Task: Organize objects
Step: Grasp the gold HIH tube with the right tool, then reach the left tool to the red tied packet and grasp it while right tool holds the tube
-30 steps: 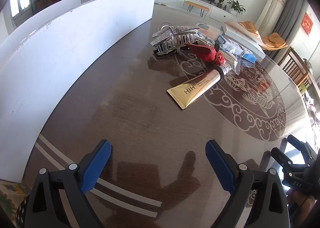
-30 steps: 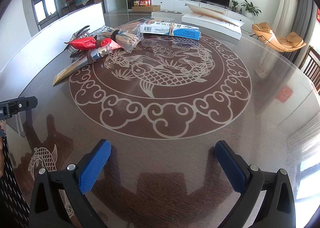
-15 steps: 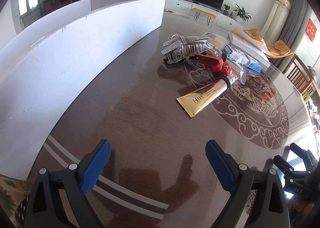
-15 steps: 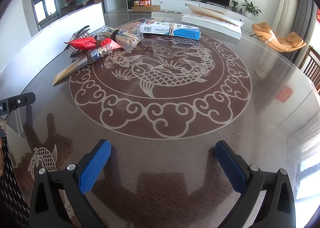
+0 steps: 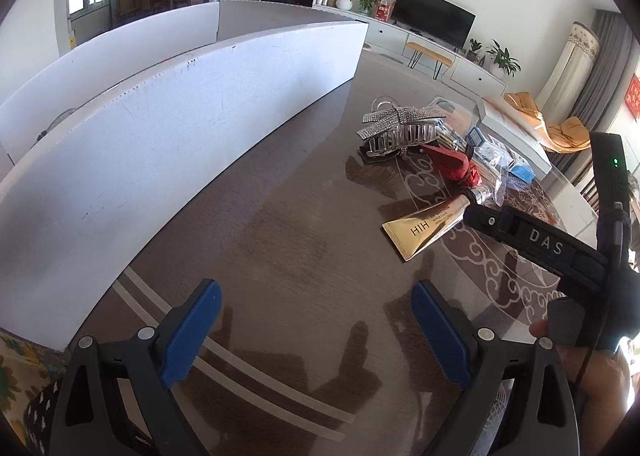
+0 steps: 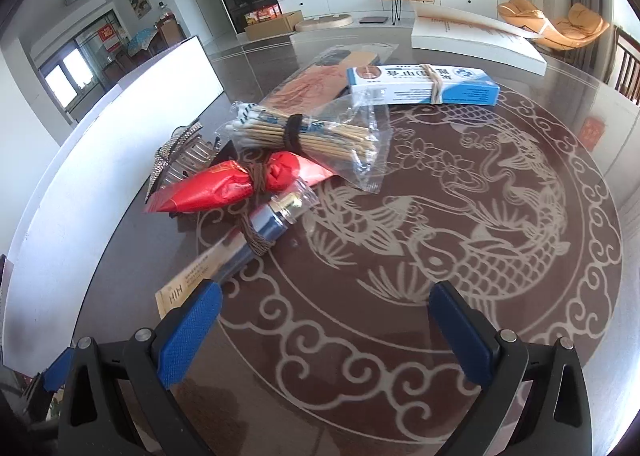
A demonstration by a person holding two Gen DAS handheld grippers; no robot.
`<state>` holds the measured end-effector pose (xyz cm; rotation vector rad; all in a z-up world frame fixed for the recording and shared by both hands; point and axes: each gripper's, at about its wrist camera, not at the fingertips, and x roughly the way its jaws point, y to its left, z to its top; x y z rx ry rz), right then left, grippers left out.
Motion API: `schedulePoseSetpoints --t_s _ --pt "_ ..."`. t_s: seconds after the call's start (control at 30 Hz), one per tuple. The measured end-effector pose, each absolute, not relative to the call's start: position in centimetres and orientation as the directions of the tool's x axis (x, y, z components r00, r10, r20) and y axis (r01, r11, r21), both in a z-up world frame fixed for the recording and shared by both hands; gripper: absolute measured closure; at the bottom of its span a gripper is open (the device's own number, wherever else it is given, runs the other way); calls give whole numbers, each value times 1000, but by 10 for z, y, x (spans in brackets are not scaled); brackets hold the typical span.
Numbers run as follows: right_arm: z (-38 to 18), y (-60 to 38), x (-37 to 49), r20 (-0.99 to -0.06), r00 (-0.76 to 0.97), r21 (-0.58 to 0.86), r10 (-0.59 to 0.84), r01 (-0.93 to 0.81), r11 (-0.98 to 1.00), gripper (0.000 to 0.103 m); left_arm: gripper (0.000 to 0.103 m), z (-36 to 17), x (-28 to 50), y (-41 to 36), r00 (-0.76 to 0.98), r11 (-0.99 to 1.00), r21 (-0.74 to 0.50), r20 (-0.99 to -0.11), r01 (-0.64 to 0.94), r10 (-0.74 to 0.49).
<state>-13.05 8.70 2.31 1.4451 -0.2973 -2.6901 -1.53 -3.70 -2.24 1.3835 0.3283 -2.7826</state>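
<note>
**Right wrist view: cluster of small objects on the tabletop, both grippers empty**

Right wrist view shows the objects gathered at the left-rear part of the patterned tabletop (image 6: 500,216). A gold tube (image 6: 224,256) marked "HIH" lies nearest the camera, its flat crimped end just beside the left blue pad of the right gripper (image 6: 324,320); a brown tassel cord is wound around its middle. Touching it behind is a red wrapped packet (image 6: 224,186), tied at the waist with the same cord. A bag of cotton swabs (image 6: 308,134), bound by a black band, lies over the packet's far end. To the left sits a rhinestone hair claw (image 6: 180,160), partly hidden. Farther back lies a blue-and-white box (image 6: 424,84) with a rubber band around it, resting on a flat clear-wrapped package.

Left wrist view shows the same tube (image 5: 428,226), packet (image 5: 452,164) and claw (image 5: 400,128) well ahead and to the right of the left gripper (image 5: 316,320). A white board (image 5: 180,128) stands along the tabletop's left edge. The right gripper's black body, marked "DAS", reaches in from the right.

Jaws of both grippers stand wide apart and hold nothing.
</note>
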Motion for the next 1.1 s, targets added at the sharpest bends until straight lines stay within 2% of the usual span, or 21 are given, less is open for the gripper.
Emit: schedulePoseSetpoints --t_s 0.07,0.2,0.23,0.27,0.3,0.33,0.37,0.43,0.47,0.9,1.1 --pt "22 58 -150 -826 -539 192 -166 8 -981 0 6 -23 -15 -40 -609 -975 -188 -789 115 80" --pt "13 16 -165 -854 -518 -12 -39 95 -995 1 6 -23 -14 -43 -607 -972 -202 -790 120 89" --pt "14 18 -160 -843 -535 -12 -46 105 -994 8 6 -23 -14 -44 -608 -971 -208 -788 120 93" --pt "16 23 -154 -831 -555 -14 -47 105 -994 20 6 -23 -14 -44 -608 -970 -213 -788 120 98" --pt "17 30 -148 -822 -568 -17 -45 104 -994 25 6 -24 -15 -44 -605 -969 -217 -790 118 103" --pt "18 39 -142 -816 -576 -15 -46 100 -995 38 6 -25 -16 -43 -599 -970 -217 -793 113 107" --pt "20 47 -136 -810 -585 -16 -44 97 -995 56 6 -26 -17 -41 -593 -971 -213 -797 107 110" --pt "21 69 -125 -803 -595 -21 -34 85 -996 72 6 -28 -19 -36 -584 -976 -199 -804 90 110" --pt "21 79 -120 -800 -599 -22 -28 75 -997 74 6 -28 -19 -34 -582 -978 -192 -806 81 110" --pt "24 202 -23 -785 -613 -105 91 -13 -994 74 6 -33 -22 -14 -543 -993 -116 -835 11 92" --pt "23 219 -7 -779 -625 -40 57 -41 -998 74 6 -34 -22 -10 -539 -996 -88 -839 0 74"
